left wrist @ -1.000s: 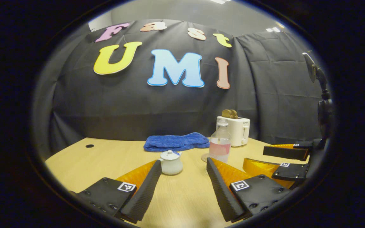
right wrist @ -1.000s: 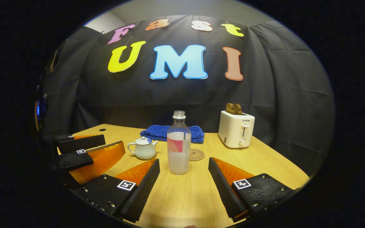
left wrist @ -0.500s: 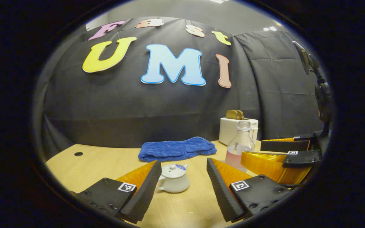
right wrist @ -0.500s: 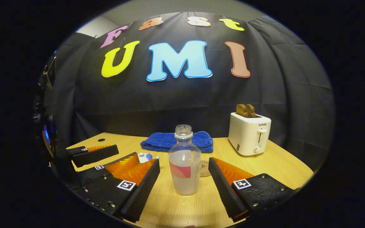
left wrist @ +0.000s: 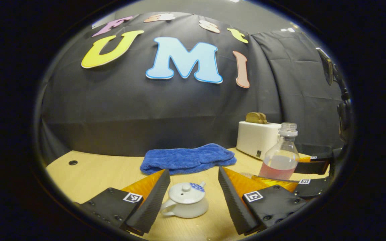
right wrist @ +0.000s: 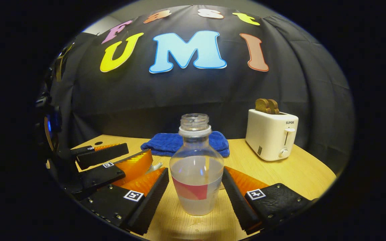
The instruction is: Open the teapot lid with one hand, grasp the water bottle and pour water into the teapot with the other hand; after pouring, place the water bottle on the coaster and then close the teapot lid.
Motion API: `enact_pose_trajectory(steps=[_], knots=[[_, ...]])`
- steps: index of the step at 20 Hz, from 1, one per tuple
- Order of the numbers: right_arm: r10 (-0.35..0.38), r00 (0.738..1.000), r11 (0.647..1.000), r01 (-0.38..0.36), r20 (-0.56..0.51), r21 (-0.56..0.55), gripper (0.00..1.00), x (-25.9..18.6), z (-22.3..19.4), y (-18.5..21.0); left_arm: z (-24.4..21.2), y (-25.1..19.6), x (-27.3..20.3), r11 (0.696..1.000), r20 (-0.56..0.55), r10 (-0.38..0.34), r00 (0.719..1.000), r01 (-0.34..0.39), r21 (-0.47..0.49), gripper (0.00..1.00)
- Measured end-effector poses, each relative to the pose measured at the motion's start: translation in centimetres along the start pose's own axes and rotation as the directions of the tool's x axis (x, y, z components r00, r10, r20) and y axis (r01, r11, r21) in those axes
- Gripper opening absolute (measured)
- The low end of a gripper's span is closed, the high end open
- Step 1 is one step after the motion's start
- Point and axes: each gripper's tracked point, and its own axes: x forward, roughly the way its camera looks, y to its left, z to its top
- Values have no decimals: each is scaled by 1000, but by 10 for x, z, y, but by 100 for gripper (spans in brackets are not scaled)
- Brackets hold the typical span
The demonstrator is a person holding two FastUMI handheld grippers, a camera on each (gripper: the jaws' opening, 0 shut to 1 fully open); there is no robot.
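We push both in: teapot [left wrist: 187, 200] now sits between our left gripper's [left wrist: 193, 197] fingers, water bottle [right wrist: 197, 167] between the right gripper's [right wrist: 195, 197].

A black cloth wall [right wrist: 186, 97] hangs in soft folds behind a light wood-grain surface [right wrist: 300, 170], which has a small dark round hole [left wrist: 72, 162] near its far left corner. Above the cloth a pale grey wall [left wrist: 219, 10] shows, with what may be a ceiling light [left wrist: 288, 29] as a bright patch at the upper right. Light falls warm on the wood and leaves the cloth dim
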Motion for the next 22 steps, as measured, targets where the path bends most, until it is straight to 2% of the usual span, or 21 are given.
enact_pose_trajectory(steps=[4,6,9,11,15,16,17,18,20,21,22], knots=[[1,1000,1000,-1,-21,-16,96,3,-10,-1,-16,3,10,1000,-27,-2,1000,3,23,90],[-2,1000,999,1,-24,-41,96,3,-13,0,-20,4,15,999,-34,1,999,1,39,77],[-6,1000,999,5,-29,-54,96,5,-17,-3,-17,1,17,999,-23,5,1000,-5,32,77],[-2,999,999,1,-37,-40,96,6,-20,-5,-17,5,17,999,-22,18,1000,-17,40,50],[-8,1000,1000,7,-30,-26,95,10,-20,-12,-15,13,16,998,-4,49,999,-48,34,48],[-3,999,1000,3,-36,-19,87,11,-21,-11,-16,9,18,999,-5,36,999,-36,28,34],[0,999,1000,0,-41,-10,87,11,-23,-10,-14,10,14,999,-3,38,999,-38,23,21],[0,999,1000,0,-35,-6,86,15,-23,-11,-16,9,17,999,-6,37,999,-37,26,22],[-2,999,1000,2,-36,-2,78,12,-21,-11,-14,8,15,999,-3,36,999,-36,28,22],[-3,999,1000,3,-34,-3,78,12,-21,-11,-13,7,15,999,-2,25,1000,-25,24,14],[-9,999,1000,9,-31,-5,78,13,-20,-12,-15,7,14,1000,-2,13,1000,-13,19,14]])
